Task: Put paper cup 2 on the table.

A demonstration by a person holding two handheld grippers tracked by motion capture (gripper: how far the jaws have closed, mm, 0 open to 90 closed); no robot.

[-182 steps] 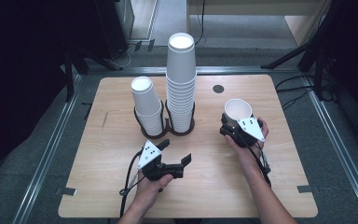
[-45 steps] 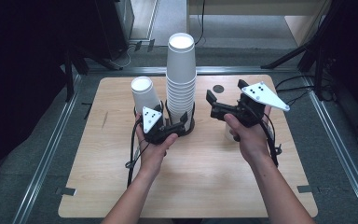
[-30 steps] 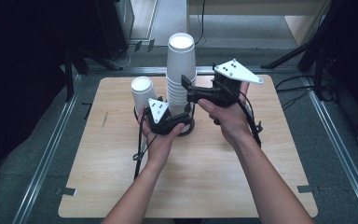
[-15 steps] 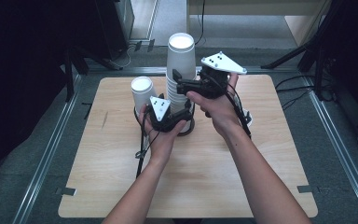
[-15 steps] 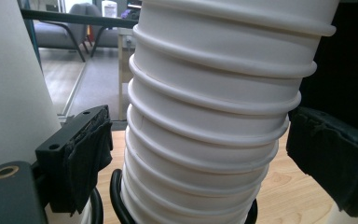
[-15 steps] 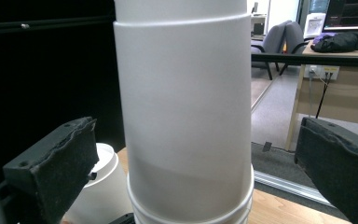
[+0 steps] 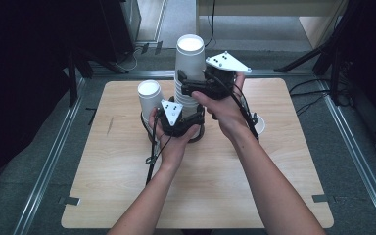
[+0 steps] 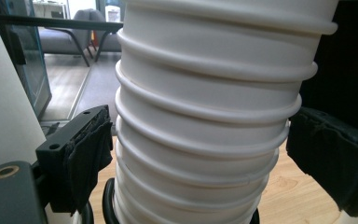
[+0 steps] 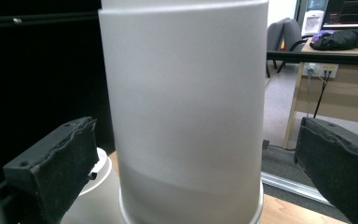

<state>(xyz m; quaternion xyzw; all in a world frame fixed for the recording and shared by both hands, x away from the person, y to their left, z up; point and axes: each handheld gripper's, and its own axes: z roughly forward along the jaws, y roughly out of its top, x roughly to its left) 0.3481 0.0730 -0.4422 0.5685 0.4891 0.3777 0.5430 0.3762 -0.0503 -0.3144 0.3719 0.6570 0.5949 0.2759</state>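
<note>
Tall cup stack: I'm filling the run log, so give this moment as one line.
tall cup stack in holder | left gripper pads on its lower cups | right gripper open around top cup | table

Both tongs are black: the left tongs (image 7: 196,117) and the right tongs (image 7: 186,84) each carry a grey three-cornered plate and a black cable. The forearms are bare, and the pads (image 8: 86,154) are worn.

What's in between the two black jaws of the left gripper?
The tall cup stack, low down near its base. The left gripper view shows its ribbed rims between the pads.
</note>
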